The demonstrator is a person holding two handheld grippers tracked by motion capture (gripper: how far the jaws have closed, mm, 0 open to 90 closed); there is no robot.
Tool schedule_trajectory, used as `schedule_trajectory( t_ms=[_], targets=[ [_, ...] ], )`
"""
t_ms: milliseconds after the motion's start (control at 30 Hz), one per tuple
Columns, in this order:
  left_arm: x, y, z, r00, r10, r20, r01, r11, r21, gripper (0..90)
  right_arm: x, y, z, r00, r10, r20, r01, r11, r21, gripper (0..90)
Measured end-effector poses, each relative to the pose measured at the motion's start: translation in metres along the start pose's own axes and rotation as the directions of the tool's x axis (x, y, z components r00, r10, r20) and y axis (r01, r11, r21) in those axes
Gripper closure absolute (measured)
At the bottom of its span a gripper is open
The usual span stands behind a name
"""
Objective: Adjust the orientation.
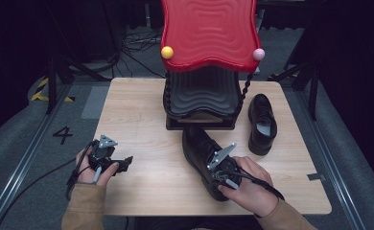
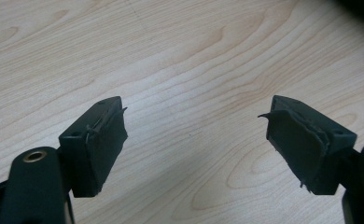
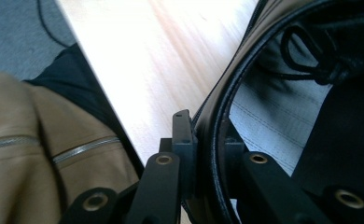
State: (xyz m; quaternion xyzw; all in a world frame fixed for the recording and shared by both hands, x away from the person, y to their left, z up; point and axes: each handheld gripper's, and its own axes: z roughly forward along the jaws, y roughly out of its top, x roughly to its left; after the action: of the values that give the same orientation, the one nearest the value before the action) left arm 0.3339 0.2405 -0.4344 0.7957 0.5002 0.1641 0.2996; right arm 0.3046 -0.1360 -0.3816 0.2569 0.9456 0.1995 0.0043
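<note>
A black leather lace-up shoe [image 1: 199, 148] lies on the wooden table [image 1: 137, 120], toe toward the far side. My right gripper [image 1: 223, 182] is at its heel end, shut on the shoe's collar. In the right gripper view the right gripper [image 3: 208, 140] has one jaw outside the collar of the shoe [image 3: 353, 121] and one inside, above the grey insole [image 3: 273, 116] and black laces [image 3: 311, 51]. A second black shoe [image 1: 262, 124] stands at the right, apart. My left gripper [image 1: 125, 163] rests at the table's left front, and the left gripper [image 2: 194, 135] is open above bare wood.
A tall stand with a red wavy top [image 1: 209, 28] and a black wavy shelf [image 1: 202, 93] sits at the table's far middle, just beyond the held shoe. The person's tan sleeve [image 3: 40, 140] lies near the table's front edge. Grey floor surrounds the table.
</note>
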Motion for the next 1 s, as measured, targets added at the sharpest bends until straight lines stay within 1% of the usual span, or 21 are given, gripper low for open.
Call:
schedule_trajectory(
  t_ms=[67,133,200,267,333,367,400,467,533,700,767,800,867,967,1000],
  targets=[
    [0.000,0.000,0.000,1.0000,0.000,-0.001,0.000,1.0000,-0.003,20.2,-0.002,-0.001,0.004,0.9994,0.023,0.027,-0.023,1.000,0.021,82.2],
    [0.000,0.000,0.001,1.0000,0.002,0.002,-0.002,1.0000,-0.002,20.2,-0.001,-0.001,0.010,0.9987,0.014,0.049,-0.017,0.999,0.044,81.3],
    [-0.001,0.000,0.002,1.0000,0.005,0.006,-0.005,1.0000,0.006,20.2,0.001,-0.003,0.022,0.9987,0.031,0.040,-0.034,0.995,0.091,80.7],
    [-0.001,0.001,0.002,0.9999,0.006,0.010,-0.007,1.0000,0.007,20.1,0.005,-0.004,0.031,0.9990,0.030,0.032,-0.033,0.993,0.115,80.2],
    [-0.001,0.001,0.002,1.0000,0.005,0.006,-0.005,1.0000,0.006,20.1,0.004,-0.005,0.032,0.9992,0.027,0.028,-0.031,0.992,0.123,80.6],
    [0.000,0.000,0.002,1.0000,0.006,0.007,-0.006,1.0000,0.007,20.1,0.001,-0.005,0.029,0.9991,0.036,0.022,-0.038,0.992,0.120,81.1],
    [0.000,0.000,0.002,1.0000,0.005,0.007,-0.005,1.0000,0.007,20.0,-0.003,-0.007,0.027,0.9990,0.036,0.026,-0.040,0.988,0.146,82.2],
    [0.000,0.000,0.003,1.0000,0.002,0.006,-0.002,1.0000,0.008,20.1,-0.009,-0.011,0.025,0.9986,0.035,0.038,-0.041,0.986,0.164,82.9],
    [0.001,0.001,0.004,1.0000,0.004,0.007,-0.004,1.0000,0.007,20.1,-0.013,-0.013,0.024,0.9984,0.054,0.014,-0.055,0.988,0.147,83.0],
    [0.001,0.002,0.006,0.9999,0.007,0.010,-0.007,0.9999,0.012,20.1,-0.010,-0.013,0.026,0.9987,0.051,0.008,-0.052,0.988,0.142,82.6],
    [0.000,0.003,0.007,0.9999,0.003,0.014,-0.003,0.9999,0.012,20.0,-0.009,-0.013,0.025,0.9981,0.061,-0.008,-0.059,0.989,0.133,82.4],
    [0.000,0.003,0.008,0.9998,0.002,0.019,-0.003,0.9999,0.012,20.1,-0.009,-0.014,0.025,0.9983,0.057,-0.011,-0.055,0.990,0.127,82.4],
    [0.000,0.004,0.009,0.9998,0.009,0.016,-0.009,0.9999,0.012,20.1,-0.009,-0.014,0.024,0.9981,0.060,-0.014,-0.058,0.990,0.127,82.6],
    [0.000,0.006,0.010,0.9997,0.012,0.023,-0.013,0.9998,0.015,20.1,-0.008,-0.015,0.023,0.9972,0.065,-0.037,-0.059,0.990,0.131,82.2],
    [-0.001,0.006,0.010,0.9997,0.008,0.022,-0.008,0.9999,0.009,20.1,-0.009,-0.016,0.023,0.9965,0.071,-0.045,-0.064,0.989,0.131,80.0]
  ],
)
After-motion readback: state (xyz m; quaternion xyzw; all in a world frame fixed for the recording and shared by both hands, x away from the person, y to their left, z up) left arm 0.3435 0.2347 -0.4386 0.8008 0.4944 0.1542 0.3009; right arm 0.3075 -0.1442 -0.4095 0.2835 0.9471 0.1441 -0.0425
